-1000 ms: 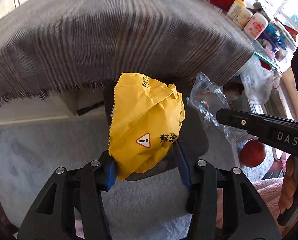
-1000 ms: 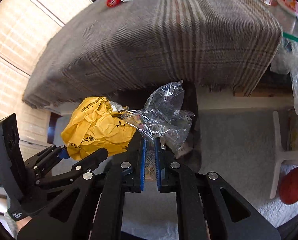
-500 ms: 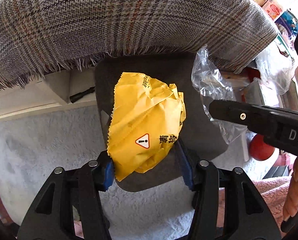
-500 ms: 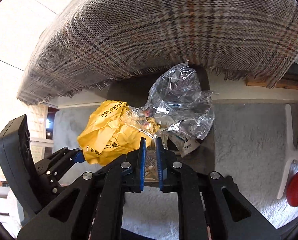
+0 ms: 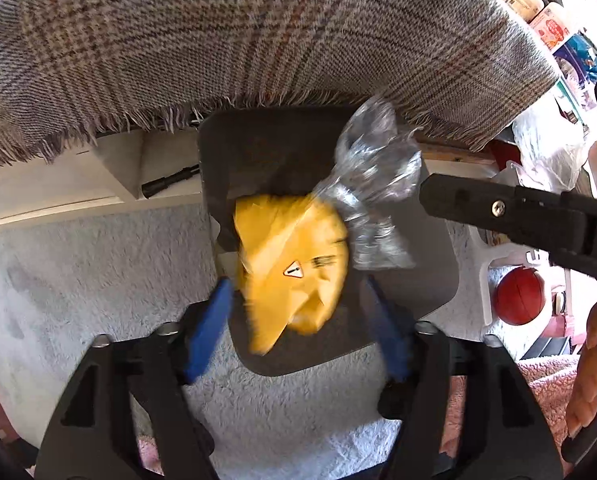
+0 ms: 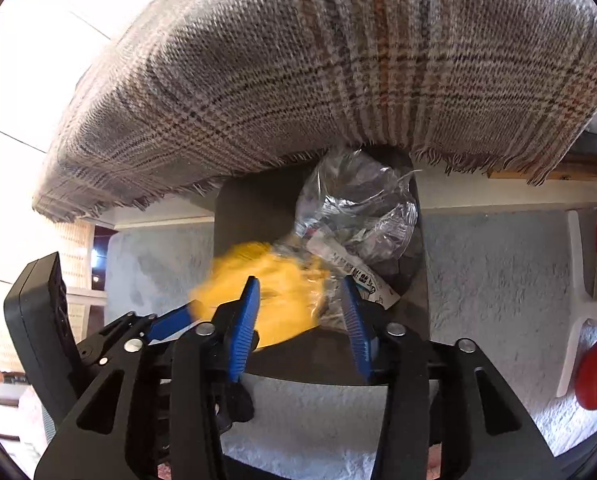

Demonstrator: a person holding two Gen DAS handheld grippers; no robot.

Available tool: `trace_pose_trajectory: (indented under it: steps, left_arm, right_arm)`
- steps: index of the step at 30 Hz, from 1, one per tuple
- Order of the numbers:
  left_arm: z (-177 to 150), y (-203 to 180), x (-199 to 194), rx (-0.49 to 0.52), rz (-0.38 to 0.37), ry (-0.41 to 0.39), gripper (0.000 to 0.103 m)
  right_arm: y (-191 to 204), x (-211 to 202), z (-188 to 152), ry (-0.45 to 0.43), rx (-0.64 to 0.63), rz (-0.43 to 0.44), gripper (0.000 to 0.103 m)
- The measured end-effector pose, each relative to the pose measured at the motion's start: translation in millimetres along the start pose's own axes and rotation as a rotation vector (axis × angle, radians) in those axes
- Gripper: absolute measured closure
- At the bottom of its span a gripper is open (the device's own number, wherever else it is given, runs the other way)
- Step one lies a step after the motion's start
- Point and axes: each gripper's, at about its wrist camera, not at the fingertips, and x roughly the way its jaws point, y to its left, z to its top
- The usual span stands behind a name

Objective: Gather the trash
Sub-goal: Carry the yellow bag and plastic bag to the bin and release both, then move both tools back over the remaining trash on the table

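A crumpled yellow wrapper (image 5: 294, 264) is blurred in mid-fall over a dark bin (image 5: 282, 152) that stands on the carpet under the table edge. A clear plastic bag (image 5: 374, 200) drops beside it on the right. My left gripper (image 5: 298, 320) is open above the bin, its blue pads (image 5: 208, 326) apart and free of the wrapper. My right gripper (image 6: 300, 320) is open too, above the same bin (image 6: 258, 208); the yellow wrapper (image 6: 274, 292) and the plastic bag (image 6: 358, 208) show loose below it.
A plaid cloth (image 5: 258, 32) hangs over the table just behind the bin. Grey carpet (image 5: 78, 272) surrounds the bin. A red ball (image 5: 518, 296) lies to the right by a white frame. Bottles and a plastic bag crowd the far right.
Both grippers have opened. The yellow wrapper and the clear bag have left the pads and are falling toward the bin. Both grippers moved closer over the bin.
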Motion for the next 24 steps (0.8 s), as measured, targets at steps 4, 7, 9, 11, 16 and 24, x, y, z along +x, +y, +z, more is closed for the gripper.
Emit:
trace_pose_trajectory:
  steps: [4,7,9,11,16,24]
  left_arm:
    - [-3,2,-14,0.002,0.012,-0.033,0.013]
    - [-5,3,-23,-0.007,0.015,-0.046,0.009]
    - [-7,3,-31,-0.009,0.017,-0.057,0.008]
    - [-9,2,-39,-0.007,0.017,-0.068,0.008]
    - [-10,-7,-72,0.009,0.006,-0.116,0.008]
    - [11,-9,-138,0.022,0.031,-0.214,0.008]
  right_arm:
    - [-3,-11,2,-0.033,0.018,-0.022,0.032]
    - [-9,-19,-1,-0.054,0.032,-0.034,0.025]
    - [-11,-25,-2,-0.062,0.036,-0.04,0.023]
    - [-11,-33,-5,-0.075,0.031,-0.05,0.022]
    - [-3,-61,-11,-0.13,0.014,-0.06,0.011]
    - [8,-118,-5,-0.235,-0.005,-0.079,0.01]
